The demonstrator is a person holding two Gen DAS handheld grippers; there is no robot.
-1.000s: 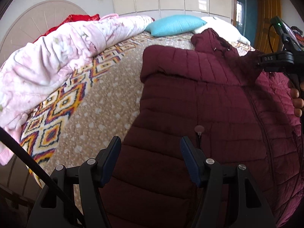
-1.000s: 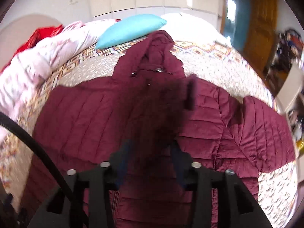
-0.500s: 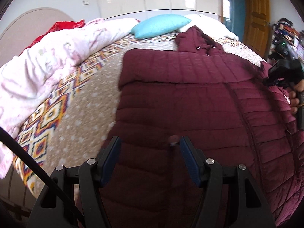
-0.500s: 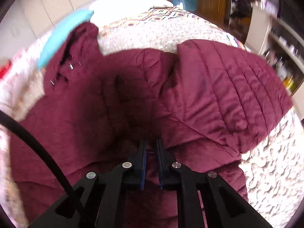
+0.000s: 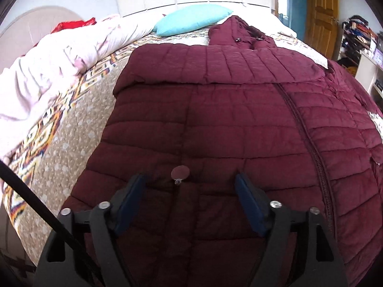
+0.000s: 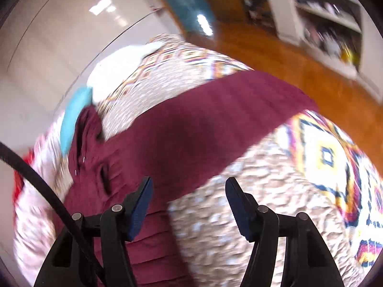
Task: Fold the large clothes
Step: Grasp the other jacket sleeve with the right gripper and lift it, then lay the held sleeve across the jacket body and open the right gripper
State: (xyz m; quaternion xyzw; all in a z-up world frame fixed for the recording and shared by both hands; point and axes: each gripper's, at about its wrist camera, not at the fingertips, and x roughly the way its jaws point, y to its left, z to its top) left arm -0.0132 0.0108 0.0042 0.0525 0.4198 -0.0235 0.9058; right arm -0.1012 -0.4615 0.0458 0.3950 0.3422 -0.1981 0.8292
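Left tool (image 5: 189,181) opening, nothing gripped, over maroon jacket (image 5: 239,124) near zip pull (image 5: 180,172). Right tool (image 6: 188,186) opening too, empty, above sleeve (image 6: 215,119) edge & patterned bedspread (image 6: 275,191). Jacket lies flat on bed, hood toward teal pillow (image 5: 194,18); pink quilt (image 5: 47,71) at left edge.
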